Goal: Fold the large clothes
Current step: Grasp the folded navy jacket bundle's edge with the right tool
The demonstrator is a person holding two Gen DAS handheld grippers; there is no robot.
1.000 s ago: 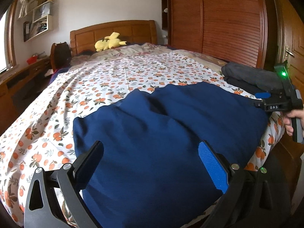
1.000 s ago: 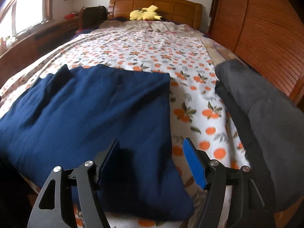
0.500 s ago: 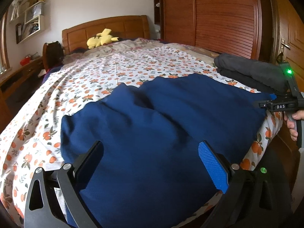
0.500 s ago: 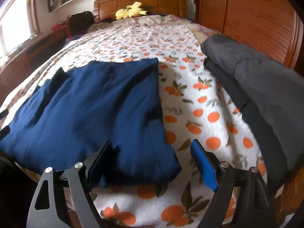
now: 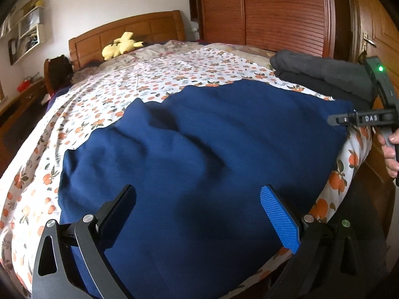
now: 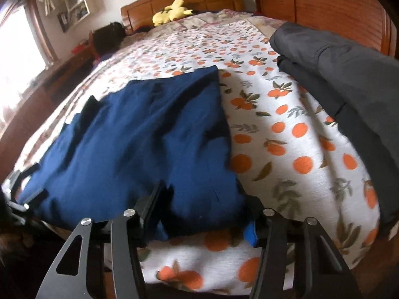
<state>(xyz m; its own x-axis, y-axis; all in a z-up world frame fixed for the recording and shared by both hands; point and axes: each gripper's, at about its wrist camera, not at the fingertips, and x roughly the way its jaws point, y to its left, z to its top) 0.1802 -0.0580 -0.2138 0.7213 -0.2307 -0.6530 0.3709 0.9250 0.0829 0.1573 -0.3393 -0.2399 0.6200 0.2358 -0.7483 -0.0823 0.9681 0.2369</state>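
A large navy garment (image 5: 212,144) lies spread across the foot of the bed, rumpled in the middle. My left gripper (image 5: 199,199) hangs open just above its near edge, with cloth below the fingers and nothing pinched. My right gripper (image 6: 202,194) straddles the garment's near right corner (image 6: 207,206). Its jaws are closing and the cloth fills the gap between them. In the left wrist view the right gripper (image 5: 335,120) shows at the garment's right edge, held by a hand (image 5: 391,152). The navy garment (image 6: 149,129) reaches left to the left gripper's fingers (image 6: 30,172).
The bed has an orange-print sheet (image 6: 286,134). Folded dark grey clothes (image 6: 349,74) lie stacked along its right side. A yellow plush toy (image 5: 119,47) rests by the wooden headboard. A wooden wardrobe (image 5: 274,12) stands to the right and a desk to the left.
The right gripper came down onto the garment's near right corner and its jaws narrowed around it. The left gripper sank closer to the near edge, still open.
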